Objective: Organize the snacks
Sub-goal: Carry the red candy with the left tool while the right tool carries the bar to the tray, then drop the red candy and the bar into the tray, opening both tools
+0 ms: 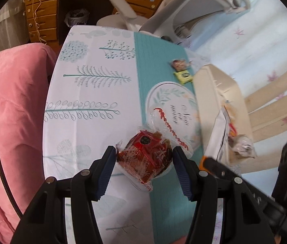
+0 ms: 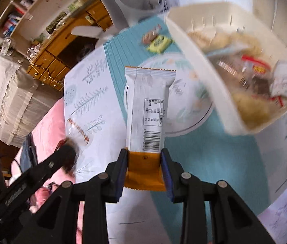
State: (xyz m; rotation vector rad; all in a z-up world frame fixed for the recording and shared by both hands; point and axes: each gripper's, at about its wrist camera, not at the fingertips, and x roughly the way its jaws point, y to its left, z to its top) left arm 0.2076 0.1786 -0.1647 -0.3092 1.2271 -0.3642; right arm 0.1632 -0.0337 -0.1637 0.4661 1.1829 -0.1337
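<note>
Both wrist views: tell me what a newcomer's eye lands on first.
The red snack packet clamped in the left gripper above the patterned tablecloth. Then the white-and-orange snack bar pinched in the right gripper, over the plate, beside the cream bin of snacks.

Beyond my table's leaf-print tablecloth and teal mat: a wooden drawer chest, a white chair, a pink blanket.
</note>
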